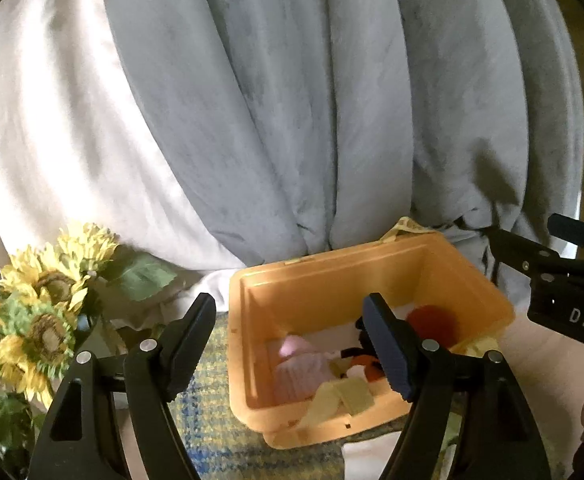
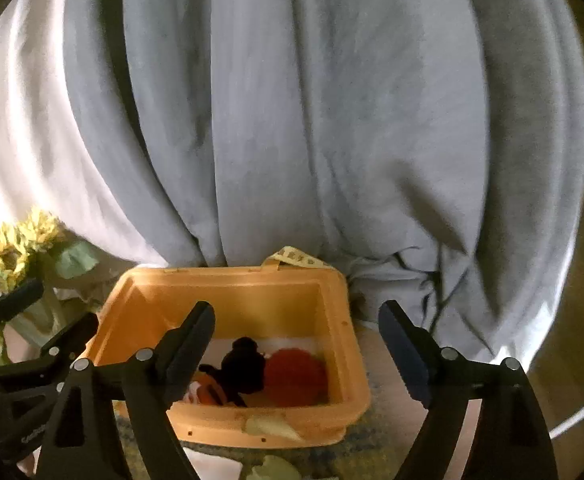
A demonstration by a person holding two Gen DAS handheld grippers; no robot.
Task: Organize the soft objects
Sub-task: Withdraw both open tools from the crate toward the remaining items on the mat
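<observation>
In the left wrist view, the left gripper [image 1: 292,344] is hanging spread and empty above the orange plastic bin [image 1: 372,276], where a red knitted ball [image 1: 432,322] is lying far right. In the right wrist view, the right gripper [image 2: 298,344] is also gaping empty over that bin, grey curtains [image 2: 292,120] hanging behind.

soft daylight from the left, dim right side, fisheye-bent dark corners, slight motion blur.

Bin [image 1: 372,276] orange; curtain [image 1: 292,100] grey; sunflowers [image 1: 48,284] yellow, leaves green; cloth [image 1: 208,428] blue-yellow plaid; ball [image 2: 296,376] red.
</observation>
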